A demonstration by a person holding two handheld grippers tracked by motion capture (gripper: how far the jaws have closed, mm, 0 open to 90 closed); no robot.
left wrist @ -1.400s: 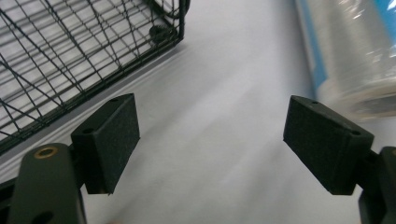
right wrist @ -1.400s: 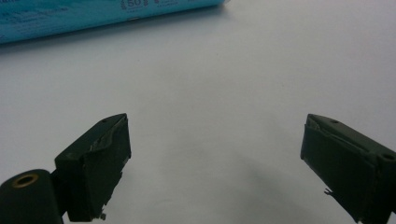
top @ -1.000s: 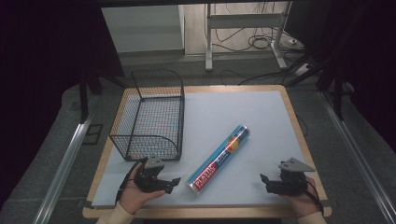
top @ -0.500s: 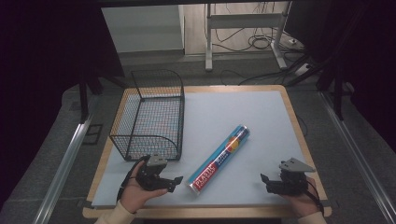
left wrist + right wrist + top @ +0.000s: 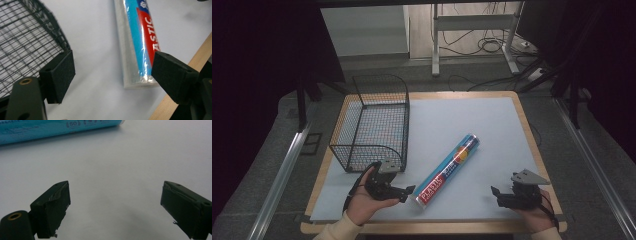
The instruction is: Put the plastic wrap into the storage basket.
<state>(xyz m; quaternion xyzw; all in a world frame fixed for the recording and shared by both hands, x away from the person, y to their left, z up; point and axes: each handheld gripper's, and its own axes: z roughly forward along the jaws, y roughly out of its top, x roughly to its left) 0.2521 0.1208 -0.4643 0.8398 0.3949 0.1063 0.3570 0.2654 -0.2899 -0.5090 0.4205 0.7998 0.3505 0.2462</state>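
Observation:
A long roll of plastic wrap (image 5: 448, 171) with a blue and red label lies diagonally on the pale mat, its near end toward the front edge. My left gripper (image 5: 408, 192) hovers just left of that near end, jaws open and empty. In the left gripper view the roll's end (image 5: 140, 42) lies ahead between the open pads (image 5: 60, 75), untouched. My right gripper (image 5: 495, 194) rests at the front right, pointing left, open and empty. In the right gripper view (image 5: 115, 205) the roll (image 5: 50, 128) lies far ahead.
A black wire basket (image 5: 372, 122) stands at the left of the table, just behind my left hand, and shows as mesh (image 5: 27, 42) in the left gripper view. The table's wooden rim (image 5: 432, 227) runs close in front of both hands. Metal rails flank the table.
My left gripper has lifted a little and shifted toward the roll's near end. The right gripper and the roll have stayed where they were.

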